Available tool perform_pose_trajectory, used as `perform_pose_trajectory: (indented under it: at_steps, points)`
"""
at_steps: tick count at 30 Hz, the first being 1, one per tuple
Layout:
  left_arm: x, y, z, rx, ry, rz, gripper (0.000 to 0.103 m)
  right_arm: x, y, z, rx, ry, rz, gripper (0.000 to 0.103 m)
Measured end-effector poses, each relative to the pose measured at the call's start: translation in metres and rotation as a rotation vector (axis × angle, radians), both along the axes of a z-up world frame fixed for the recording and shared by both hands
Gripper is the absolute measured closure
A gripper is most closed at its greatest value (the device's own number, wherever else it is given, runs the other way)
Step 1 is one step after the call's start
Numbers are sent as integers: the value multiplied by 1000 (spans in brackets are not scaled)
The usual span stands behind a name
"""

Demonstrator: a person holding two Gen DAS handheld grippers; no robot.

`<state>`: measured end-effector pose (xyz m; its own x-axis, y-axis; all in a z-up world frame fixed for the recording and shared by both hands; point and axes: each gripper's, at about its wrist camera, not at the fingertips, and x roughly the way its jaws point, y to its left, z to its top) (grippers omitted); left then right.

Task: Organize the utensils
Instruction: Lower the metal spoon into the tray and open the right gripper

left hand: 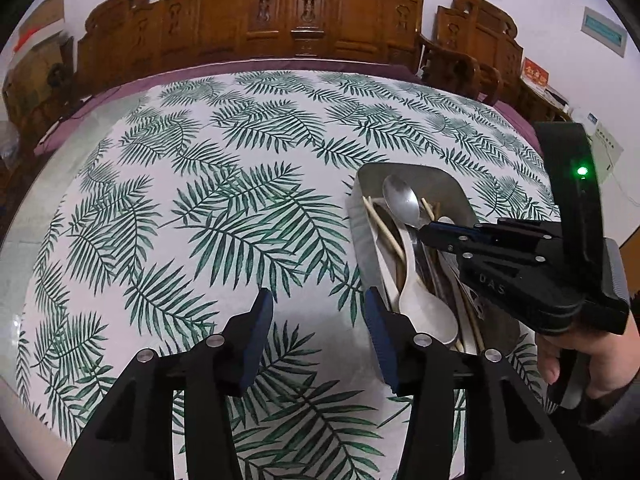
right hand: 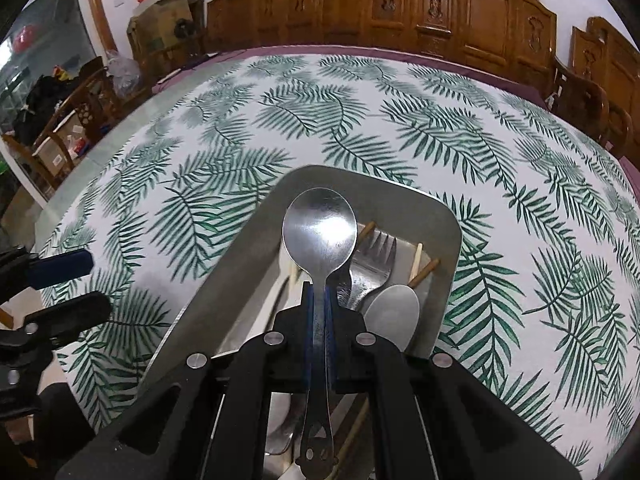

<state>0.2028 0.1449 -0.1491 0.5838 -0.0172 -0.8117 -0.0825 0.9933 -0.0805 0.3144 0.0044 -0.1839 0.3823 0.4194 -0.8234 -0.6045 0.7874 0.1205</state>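
Note:
A steel tray (left hand: pixel 362 256) sits on the leaf-print tablecloth and holds several utensils. My right gripper (right hand: pixel 319 292) is shut on the handle of a metal spoon (right hand: pixel 320 232) and holds it above the tray, bowl pointing away. Below it lie a fork (right hand: pixel 374 260), a pale grey spoon (right hand: pixel 394 312) and wooden chopsticks (right hand: pixel 424 272). In the left wrist view the right gripper (left hand: pixel 424 236) reaches over the tray with the metal spoon (left hand: pixel 400 200). My left gripper (left hand: pixel 320 312) stands open over bare cloth just left of the tray, with nothing between its fingers.
The round table's tablecloth (left hand: pixel 208 200) stretches left of and beyond the tray. Carved wooden chairs (left hand: pixel 304 16) line the far edge. A person's hand (left hand: pixel 580 356) grips the right gripper's handle. The left gripper (right hand: pixel 76 288) shows at the right wrist view's left edge.

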Motion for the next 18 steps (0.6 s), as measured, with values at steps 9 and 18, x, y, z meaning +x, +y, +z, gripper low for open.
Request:
perform_pose_trajectory:
  at_steps: [9,18]
  points:
    - [1,0,-2,1,4,0,58,-1,-4,-9,11,13,-4,95]
    - [-6,-15,5,-2,-27,0,43,-23,-37,22,85,-44,6,95]
